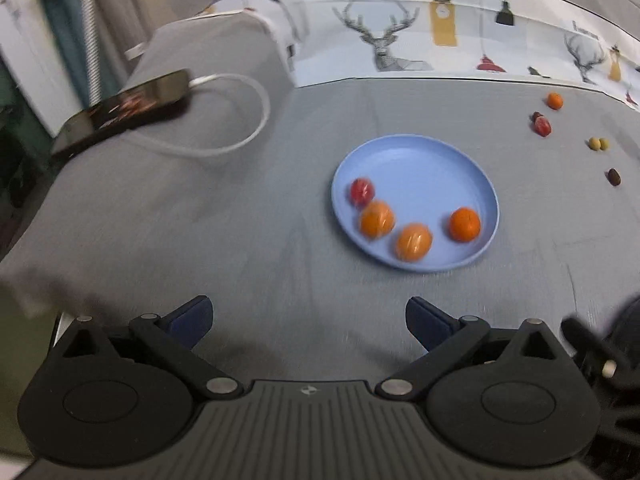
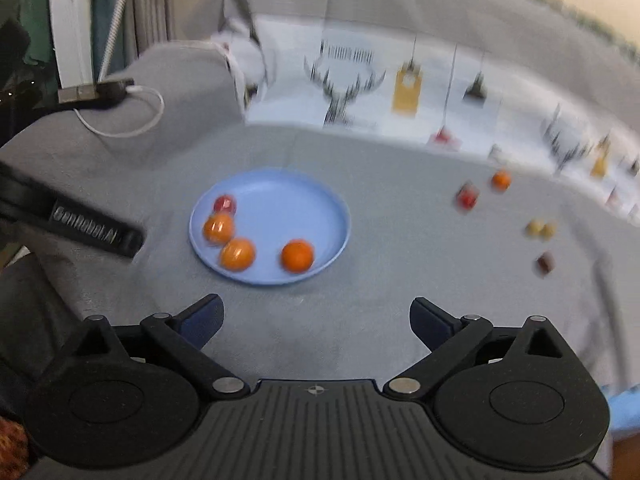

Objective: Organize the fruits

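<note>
A blue plate (image 1: pixel 420 160) lies on the grey cloth and holds three oranges (image 1: pixel 465 224) and a red fruit (image 1: pixel 362 191). It also shows in the right wrist view (image 2: pixel 288 192). Loose fruits lie far right: a small orange (image 1: pixel 555 101), a red fruit (image 1: pixel 542 125), two yellow-brown ones (image 1: pixel 599 143) and a dark one (image 1: pixel 614 177). My left gripper (image 1: pixel 308 318) is open and empty, short of the plate. My right gripper (image 2: pixel 316 318) is open and empty, also short of the plate. The left gripper's body (image 2: pixel 80 228) shows at the left of the right wrist view.
A phone (image 1: pixel 124 108) on a white cable (image 1: pixel 240 120) rests on a raised grey fold at the left. A printed cloth with deer (image 1: pixel 384 40) runs along the back. Curtains and a white frame (image 2: pixel 72 20) stand far left.
</note>
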